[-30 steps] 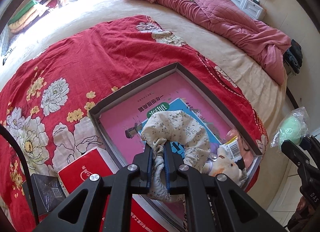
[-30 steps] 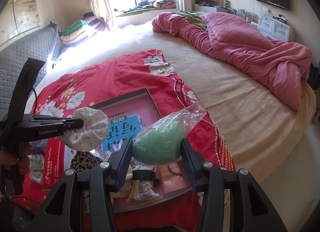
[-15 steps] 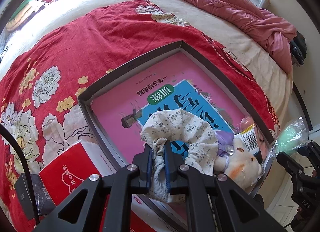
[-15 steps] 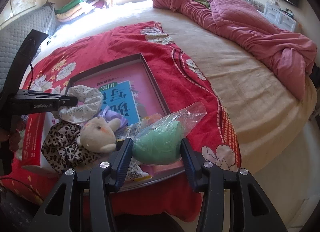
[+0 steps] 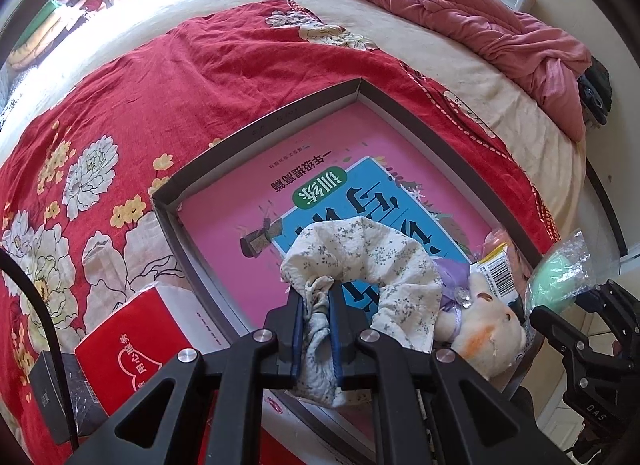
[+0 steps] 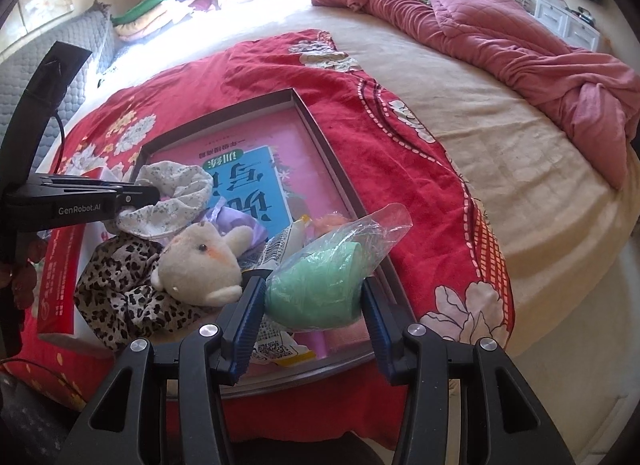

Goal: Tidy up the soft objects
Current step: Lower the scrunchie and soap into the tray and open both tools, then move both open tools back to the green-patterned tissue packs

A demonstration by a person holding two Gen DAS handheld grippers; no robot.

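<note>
Right now your left gripper (image 5: 316,305) pinches the cream floral fabric scrunchie (image 5: 360,261) over the shallow grey box (image 5: 260,129), just beside the small cream plush bear (image 6: 200,265). Your right gripper (image 6: 312,301) squeezes the green sponge in clear plastic wrap (image 6: 320,289) above the box's near edge, by the leopard-print scrunchie (image 6: 120,297).

The shallow grey rectangular tray (image 6: 320,137) lies on the red floral cotton blanket (image 6: 400,137). In the tray lie a pink-and-blue paper booklet (image 6: 248,181) and, nearer the camera, a cream plush bear (image 6: 200,261). Left of the tray stands a red cardboard box (image 6: 56,277).
</note>
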